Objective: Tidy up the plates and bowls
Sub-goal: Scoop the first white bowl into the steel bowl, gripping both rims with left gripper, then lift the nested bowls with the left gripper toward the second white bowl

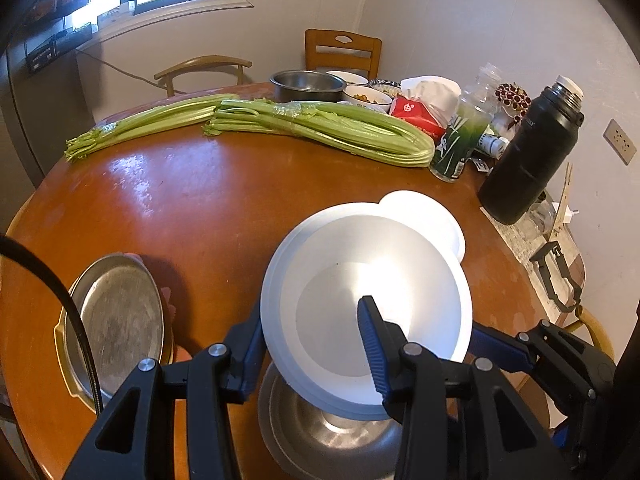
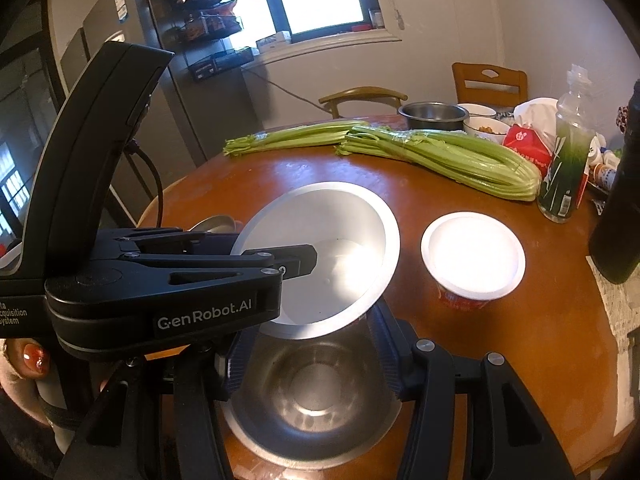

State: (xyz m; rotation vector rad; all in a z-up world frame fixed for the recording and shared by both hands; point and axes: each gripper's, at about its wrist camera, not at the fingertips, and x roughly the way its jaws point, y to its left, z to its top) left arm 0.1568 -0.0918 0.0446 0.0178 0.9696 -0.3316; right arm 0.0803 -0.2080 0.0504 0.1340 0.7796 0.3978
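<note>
Wooden round table [image 1: 192, 200] by a window; left claw [image 1: 312, 344] pinches white plate [image 1: 400, 248], right claw [image 2: 312, 356] spread

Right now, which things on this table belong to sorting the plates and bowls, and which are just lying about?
Belongs to the job:
- white deep plate, gripped by the left gripper
- steel bowl beneath it
- flat metal plate
- small white bowl

Lying about:
- green celery bunches
- black thermos flask
- red tissue pack
- green drink bottle
</note>
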